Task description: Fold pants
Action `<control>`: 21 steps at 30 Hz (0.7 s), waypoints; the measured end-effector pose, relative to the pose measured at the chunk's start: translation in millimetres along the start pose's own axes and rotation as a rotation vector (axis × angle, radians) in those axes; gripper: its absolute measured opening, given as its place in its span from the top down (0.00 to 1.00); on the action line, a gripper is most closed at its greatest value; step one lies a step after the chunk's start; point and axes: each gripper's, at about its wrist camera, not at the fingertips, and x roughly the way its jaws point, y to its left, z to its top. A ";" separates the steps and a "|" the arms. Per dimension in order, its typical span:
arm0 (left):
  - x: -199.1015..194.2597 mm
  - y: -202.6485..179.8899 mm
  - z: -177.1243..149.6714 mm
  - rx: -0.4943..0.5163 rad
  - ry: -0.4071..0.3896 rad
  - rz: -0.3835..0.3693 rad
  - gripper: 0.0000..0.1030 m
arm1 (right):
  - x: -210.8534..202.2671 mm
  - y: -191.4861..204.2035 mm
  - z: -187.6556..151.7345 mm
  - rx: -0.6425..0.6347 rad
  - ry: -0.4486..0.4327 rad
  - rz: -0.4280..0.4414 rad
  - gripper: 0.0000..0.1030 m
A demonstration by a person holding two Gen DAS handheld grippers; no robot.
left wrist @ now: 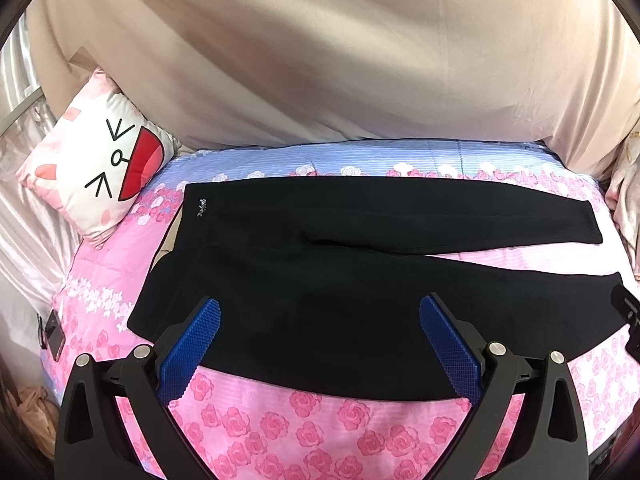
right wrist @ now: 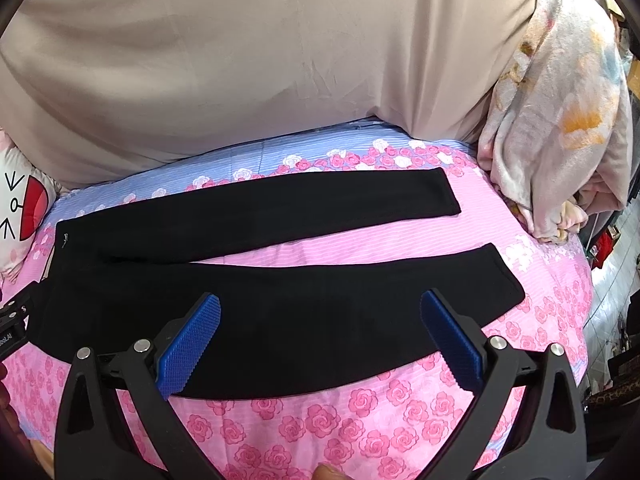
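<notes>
Black pants [left wrist: 340,264] lie flat on a pink rose-print bedspread [left wrist: 320,432], waistband to the left, both legs spread apart and running right. My left gripper [left wrist: 320,308] is open and empty, hovering over the near hip and thigh. In the right wrist view the pants [right wrist: 280,308] show both leg ends at right. My right gripper [right wrist: 320,304] is open and empty above the near leg. The right gripper's body shows at the right edge of the left wrist view [left wrist: 628,316].
A white cartoon-face pillow [left wrist: 96,168] lies at the left by the waistband. A beige curtain [left wrist: 320,60] hangs behind the bed. A crumpled floral blanket [right wrist: 560,120] sits at the right. A phone [left wrist: 54,336] lies at the bed's left edge.
</notes>
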 end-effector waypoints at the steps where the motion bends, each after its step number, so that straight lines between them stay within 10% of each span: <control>1: 4.0 1.5 1.9 -0.001 0.003 -0.001 0.05 | 3.7 -5.6 3.1 0.004 -0.014 0.002 0.04; 7: 36.4 22.8 15.6 -0.063 0.045 0.020 0.05 | 71.7 -90.4 46.8 0.129 -0.087 0.015 0.04; 15: 74.3 49.2 37.9 -0.182 0.060 0.033 0.05 | 235.3 -229.5 106.5 0.368 0.101 0.050 0.07; 21: 115.9 79.0 51.3 -0.322 0.101 0.048 0.05 | 307.6 -245.7 126.1 0.281 0.192 0.049 0.30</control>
